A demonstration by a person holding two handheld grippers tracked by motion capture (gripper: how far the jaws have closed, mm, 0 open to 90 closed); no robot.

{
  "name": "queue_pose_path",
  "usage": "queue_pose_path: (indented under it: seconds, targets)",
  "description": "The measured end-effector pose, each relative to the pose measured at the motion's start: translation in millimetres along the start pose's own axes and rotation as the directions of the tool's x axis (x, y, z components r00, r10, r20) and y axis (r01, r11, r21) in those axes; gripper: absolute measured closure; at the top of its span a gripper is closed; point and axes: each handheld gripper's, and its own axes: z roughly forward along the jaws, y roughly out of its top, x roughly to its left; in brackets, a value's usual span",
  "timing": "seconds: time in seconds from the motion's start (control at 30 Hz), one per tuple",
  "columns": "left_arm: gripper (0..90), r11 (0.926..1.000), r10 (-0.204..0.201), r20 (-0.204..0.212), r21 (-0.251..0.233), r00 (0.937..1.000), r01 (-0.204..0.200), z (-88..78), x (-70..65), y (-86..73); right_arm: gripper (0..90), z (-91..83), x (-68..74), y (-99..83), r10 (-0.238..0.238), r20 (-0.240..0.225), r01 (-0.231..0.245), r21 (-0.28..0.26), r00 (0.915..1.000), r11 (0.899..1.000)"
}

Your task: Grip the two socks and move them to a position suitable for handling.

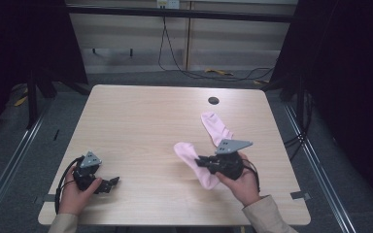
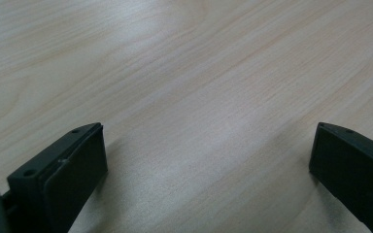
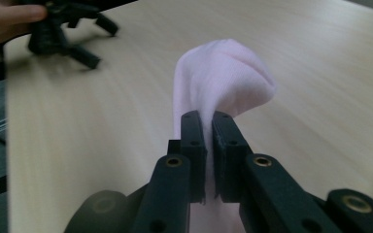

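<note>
Pinched between the right gripper [image 3: 208,127] jaws, the pink sock [image 3: 223,73] should be carried low and slowly so it stays flat, while the left gripper [image 1: 108,185] rests spread apart on the table [image 1: 141,121].

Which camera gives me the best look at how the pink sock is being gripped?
The right gripper view: the right gripper has its black jaws pinched on the pink sock, whose fabric bulges just beyond them. The high view shows the sock's whole shape on the table, but the hand hides the pinch. The left gripper view shows bare wood.
</note>
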Motion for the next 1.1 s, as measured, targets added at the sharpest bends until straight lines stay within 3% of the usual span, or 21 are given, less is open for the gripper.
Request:
queue_pose_path:
  seconds: [0.03, 0.07, 0.17, 0.33, 0.5, 0.67, 0.7, 0.77, 0.83, 0.87, 0.9, 0.97, 1.07, 1.1]
  targets:
    - [0.0, 1.0000, 0.000, 0.000, 0.000, 1.0000, 0.000, 0.0, 0.0, 0.0, 80.7, 0.0, 0.0, 0.0, 0.000, 0.000, 0.000, 0.000, 1.0000, 1.000]
    - [0.0, 1.0000, 0.000, 0.000, 0.000, 1.0000, 0.000, 0.0, 0.0, 0.0, 71.2, 9.3, 13.3, -4.7, 0.001, -0.060, -0.001, -0.009, 0.9982, 1.000]
    - [0.0, 1.0000, 0.000, 0.000, 0.000, 1.0000, 0.000, 0.0, 0.0, 0.0, 55.1, 19.8, 23.1, -12.3, 0.006, -0.079, -0.006, 0.000, 0.9969, 1.000]
    - [0.0, 1.0000, 0.000, 0.000, 0.000, 1.0000, 0.000, 0.0, 0.0, 0.0, 46.4, 25.7, 15.1, -20.0, 0.035, -0.015, -0.035, 0.023, 0.9993, 0.999]
    - [0.0, 1.0000, 0.000, 0.000, 0.000, 1.0000, 0.000, 0.0, 0.0, 0.0, 43.4, 26.5, 2.4, -22.5, 0.056, 0.055, -0.057, 0.023, 0.9969, 0.998]
    - [0.0, 1.0000, 0.000, 0.000, 0.000, 1.0000, 0.000, 0.0, 0.0, 0.0, 41.0, 26.0, -19.4, -19.5, 0.087, 0.154, -0.091, 0.025, 0.9842, 0.995]
    - [0.0, 1.0000, 0.000, 0.000, 0.000, 1.0000, 0.000, 0.0, 0.0, 0.0, 41.0, 26.0, -19.4, -19.5, 0.087, 0.154, -0.091, 0.025, 0.9842, 0.995]
    - [0.0, 1.0000, 0.000, 0.001, 0.000, 1.0000, 0.000, 0.0, 0.0, 0.0, 40.8, 28.0, -36.5, -17.2, 0.098, 0.233, -0.111, 0.039, 0.9674, 0.993]
    - [0.0, 1.0000, 0.000, 0.000, 0.000, 1.0000, 0.000, 0.0, 0.0, 0.0, 40.8, 28.9, -42.0, -16.3, 0.109, 0.249, -0.121, 0.035, 0.9624, 0.992]
    - [0.0, 1.0000, 0.000, 0.000, 0.000, 1.0000, 0.000, 0.0, 0.0, 0.0, 40.8, 30.7, -52.4, -13.5, 0.100, 0.299, -0.116, 0.037, 0.9491, 0.993]
    - [0.0, 1.0000, 0.000, 0.000, 0.000, 1.0000, 0.000, 0.0, 0.0, 0.0, 40.8, 31.4, -57.5, -12.0, 0.101, 0.322, -0.119, 0.037, 0.9414, 0.992]
    - [0.0, 1.0000, 0.000, 0.000, 0.000, 1.0000, 0.000, 0.0, 0.0, 0.0, 40.6, 32.9, -68.3, -8.9, 0.099, 0.361, -0.119, 0.034, 0.9273, 0.992]
    - [0.0, 1.0000, 0.000, 0.000, 0.000, 1.0000, 0.000, 0.0, 0.0, 0.0, 39.7, 35.7, -85.9, -5.3, 0.144, 0.408, -0.168, 0.024, 0.9016, 0.986]
    - [0.0, 1.0000, 0.000, 0.000, 0.000, 1.0000, 0.000, 0.0, 0.0, 0.0, 39.7, 35.7, -85.9, -5.3, 0.144, 0.408, -0.168, 0.024, 0.9016, 0.986]
